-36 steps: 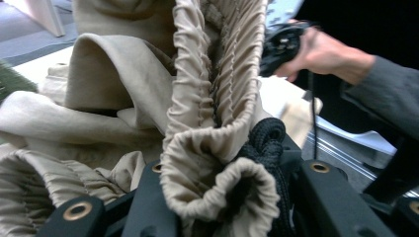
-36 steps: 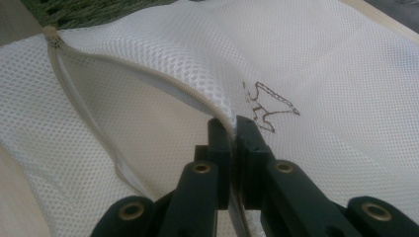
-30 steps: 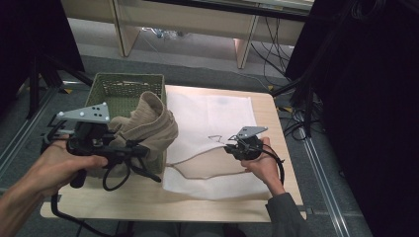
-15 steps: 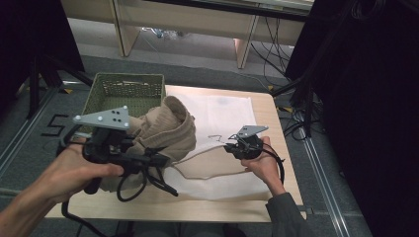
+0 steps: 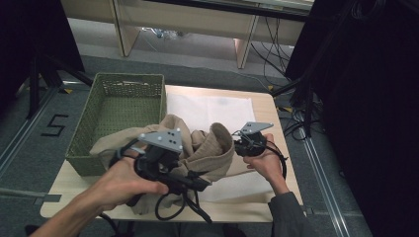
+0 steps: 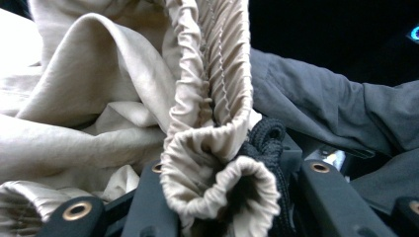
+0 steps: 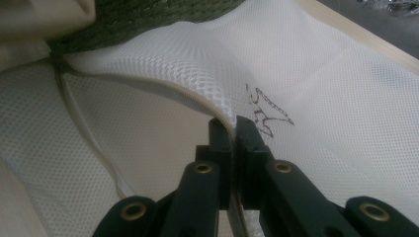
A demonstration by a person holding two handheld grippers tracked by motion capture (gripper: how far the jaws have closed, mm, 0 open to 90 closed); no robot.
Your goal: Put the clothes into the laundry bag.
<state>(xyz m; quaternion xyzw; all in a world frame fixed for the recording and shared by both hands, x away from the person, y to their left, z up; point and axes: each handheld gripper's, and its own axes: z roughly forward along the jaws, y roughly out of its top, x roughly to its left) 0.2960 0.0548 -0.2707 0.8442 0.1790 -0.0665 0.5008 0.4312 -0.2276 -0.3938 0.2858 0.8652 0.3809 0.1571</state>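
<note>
A beige garment (image 5: 207,148) with a gathered elastic waistband (image 6: 217,113) hangs bunched over the table's middle. My left gripper (image 5: 200,182) is shut on it. In the left gripper view the waistband and a black cord (image 6: 264,136) are squeezed between the two jaws of that gripper (image 6: 222,197). A white mesh bag (image 5: 212,111) lies flat on the table. My right gripper (image 5: 233,145) is shut on the bag's raised edge (image 7: 217,98), and its fingertips (image 7: 234,128) pinch the mesh closed. The garment now touches the bag right beside the right gripper.
A green woven basket (image 5: 89,128) stands at the table's left, its wall also behind the mesh (image 7: 148,15). A dark grey sleeve (image 6: 321,108) lies beyond the garment. The wooden table edge (image 5: 276,113) runs at the right, with cables on the floor past it.
My left gripper has carried the beige garment to the right, away from the basket and up against the bag near the right gripper. The right gripper has kept still on the bag's edge.
</note>
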